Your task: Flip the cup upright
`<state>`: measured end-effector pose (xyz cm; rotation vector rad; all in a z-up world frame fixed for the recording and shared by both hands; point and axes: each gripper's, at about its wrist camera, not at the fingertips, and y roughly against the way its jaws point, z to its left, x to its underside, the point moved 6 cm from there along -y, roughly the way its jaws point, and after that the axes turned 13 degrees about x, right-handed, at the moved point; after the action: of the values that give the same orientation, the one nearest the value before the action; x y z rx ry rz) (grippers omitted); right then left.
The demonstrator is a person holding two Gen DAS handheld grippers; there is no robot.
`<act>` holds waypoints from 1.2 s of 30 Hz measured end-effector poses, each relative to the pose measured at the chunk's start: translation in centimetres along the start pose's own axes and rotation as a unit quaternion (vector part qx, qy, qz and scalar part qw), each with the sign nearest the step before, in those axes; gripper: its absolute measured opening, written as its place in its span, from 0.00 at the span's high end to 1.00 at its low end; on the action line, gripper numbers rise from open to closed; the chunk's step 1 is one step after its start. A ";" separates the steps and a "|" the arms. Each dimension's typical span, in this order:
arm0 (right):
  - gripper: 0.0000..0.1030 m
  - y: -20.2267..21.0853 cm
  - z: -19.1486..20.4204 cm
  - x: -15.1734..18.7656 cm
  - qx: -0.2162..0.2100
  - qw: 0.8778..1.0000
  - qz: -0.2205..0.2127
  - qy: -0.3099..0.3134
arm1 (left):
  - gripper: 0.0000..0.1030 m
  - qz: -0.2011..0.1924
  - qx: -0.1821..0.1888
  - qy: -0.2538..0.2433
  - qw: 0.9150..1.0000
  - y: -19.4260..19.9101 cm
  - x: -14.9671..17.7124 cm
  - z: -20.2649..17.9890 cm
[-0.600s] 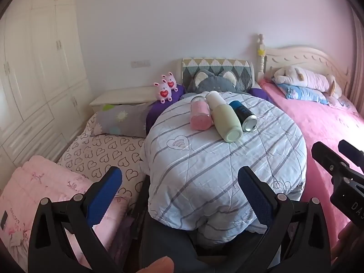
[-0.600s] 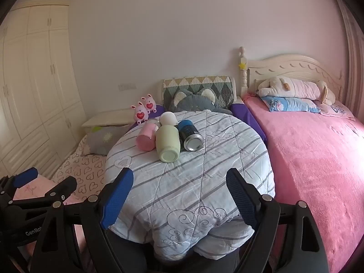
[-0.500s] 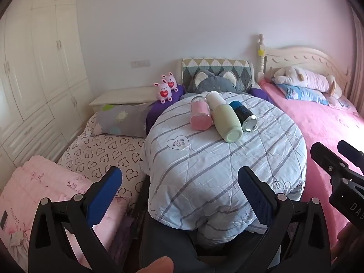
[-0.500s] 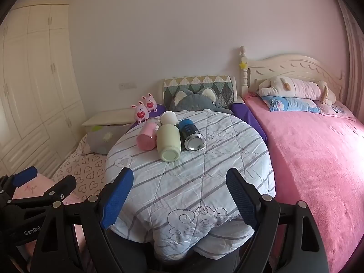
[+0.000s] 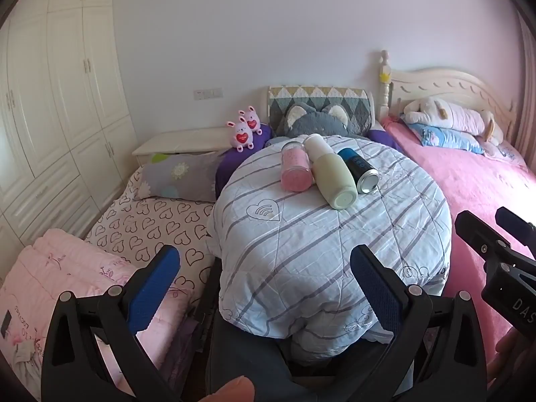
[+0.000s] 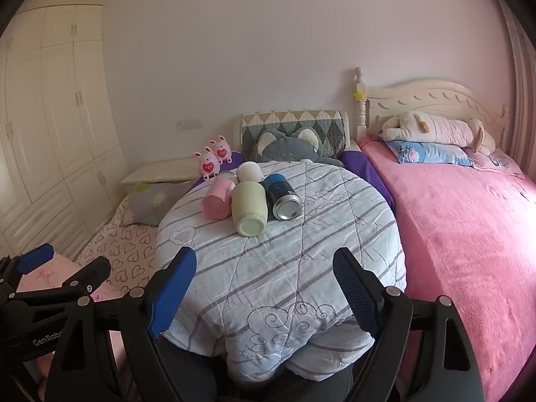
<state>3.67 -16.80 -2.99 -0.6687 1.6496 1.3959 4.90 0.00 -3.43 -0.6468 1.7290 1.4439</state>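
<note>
Nothing has shifted: both claws, left claw [image 5: 264, 274] and right claw [image 6: 264, 276], stay wide and empty, well short of the three cups [image 6: 249, 212] lying on the quilted worktop [image 6: 301, 251], so flipping has not begun.

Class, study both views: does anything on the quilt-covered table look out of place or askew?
Yes. All three containers lie on their sides on the quilt, side by side: the pink cup, the green bottle and the blue can. None stands upright. Nothing looks spilled. Both grippers, left and right, are open and short of them.
</note>
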 end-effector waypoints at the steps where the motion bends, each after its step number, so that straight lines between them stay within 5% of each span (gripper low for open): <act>1: 0.18 0.0 0.1 0.0 0.000 1.000 0.000 0.000 | 0.00 0.000 0.001 0.000 1.000 0.0 0.0 0.0; 24: 0.18 -1.4 0.3 0.7 -0.004 1.000 0.011 0.008 | 0.00 0.006 -0.003 0.001 1.000 -0.4 -0.1 1.4; 36: 0.18 -6.8 2.3 -0.9 -0.002 0.999 0.042 0.034 | 0.00 0.041 -0.025 0.011 0.999 -6.5 -1.6 3.8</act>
<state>10.36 -16.31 -5.73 -0.6623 1.7468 1.4501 11.83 2.09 -6.07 -0.6253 1.7593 1.5467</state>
